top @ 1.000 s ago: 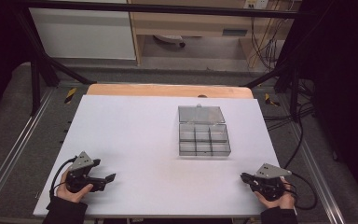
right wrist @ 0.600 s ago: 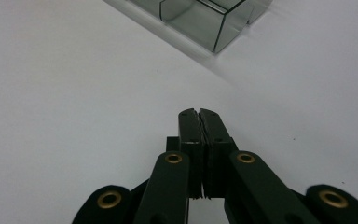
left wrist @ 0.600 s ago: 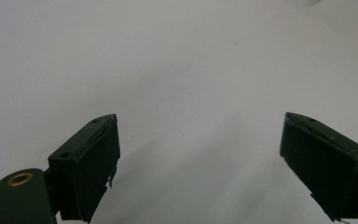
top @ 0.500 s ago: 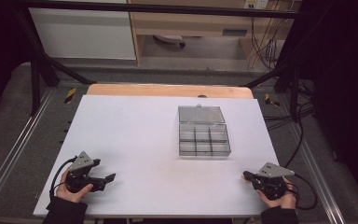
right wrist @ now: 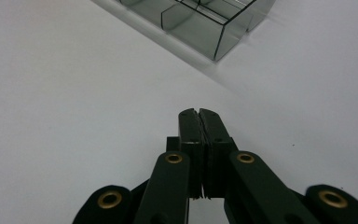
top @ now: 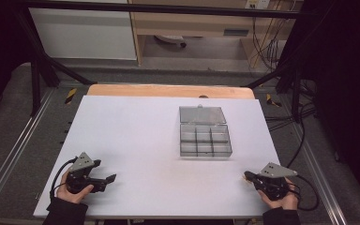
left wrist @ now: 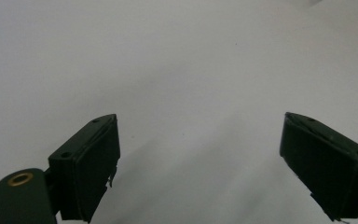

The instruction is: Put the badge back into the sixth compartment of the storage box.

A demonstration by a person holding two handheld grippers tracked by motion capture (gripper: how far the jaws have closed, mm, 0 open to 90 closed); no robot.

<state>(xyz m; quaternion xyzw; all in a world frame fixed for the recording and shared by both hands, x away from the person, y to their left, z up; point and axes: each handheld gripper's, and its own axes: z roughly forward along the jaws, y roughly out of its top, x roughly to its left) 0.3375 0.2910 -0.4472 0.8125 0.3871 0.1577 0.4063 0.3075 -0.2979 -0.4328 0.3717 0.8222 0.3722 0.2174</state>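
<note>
While both grippers rest near the front edge of the surface point(top: 136, 136), the box point(top: 205, 140) lies open right of its middle. It looks light, stiff, slippery; a side wall suits best. Left gripper point(top: 102, 180) fingers are spread, right gripper point(top: 247, 176) fingers pressed together.

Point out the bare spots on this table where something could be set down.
The white table is bare across its whole left half, from the left gripper up to the far wooden edge. The near strip between the left gripper and the right gripper is bare too. Only the right-centre is taken, by the open clear compartment box.
</note>
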